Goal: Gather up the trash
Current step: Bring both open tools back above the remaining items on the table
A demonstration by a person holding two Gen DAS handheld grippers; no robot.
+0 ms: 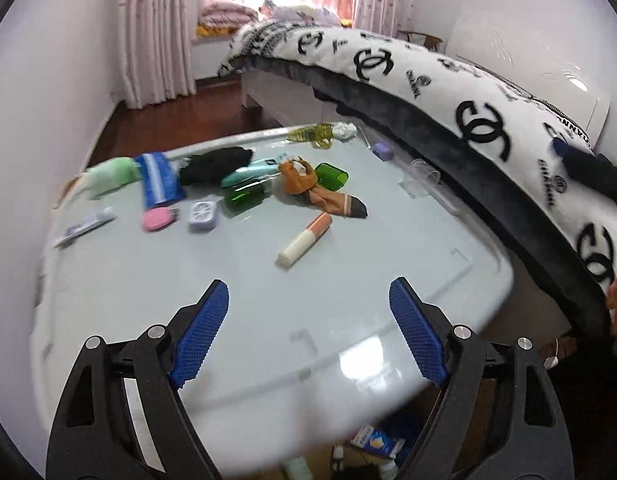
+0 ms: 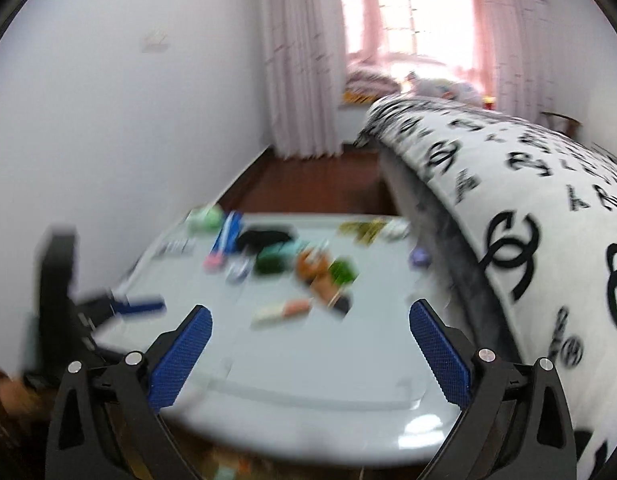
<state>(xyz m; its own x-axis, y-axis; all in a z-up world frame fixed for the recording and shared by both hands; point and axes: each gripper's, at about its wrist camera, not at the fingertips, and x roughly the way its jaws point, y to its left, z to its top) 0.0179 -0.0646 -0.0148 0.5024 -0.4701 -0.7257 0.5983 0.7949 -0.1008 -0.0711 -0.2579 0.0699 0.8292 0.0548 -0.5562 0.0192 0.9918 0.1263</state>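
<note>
Blue-padded jaws of the left gripper point(image 1: 308, 320) stand wide and empty over the near edge of the pale desk point(image 1: 148, 300); I judge this a pause between pickups; the crumpled tissue point(image 1: 344, 131), likely trash, lies at the far edge beside a yellow clip point(image 1: 314, 136), reached only past a tube point(image 1: 306, 240), sock point(image 1: 328, 200) and green cups point(image 1: 332, 177).

Right gripper point(image 2: 310, 344) likewise gapes empty; blurred clutter sits mid-desk; the bed point(image 2: 508, 200) crowds the right side.
</note>
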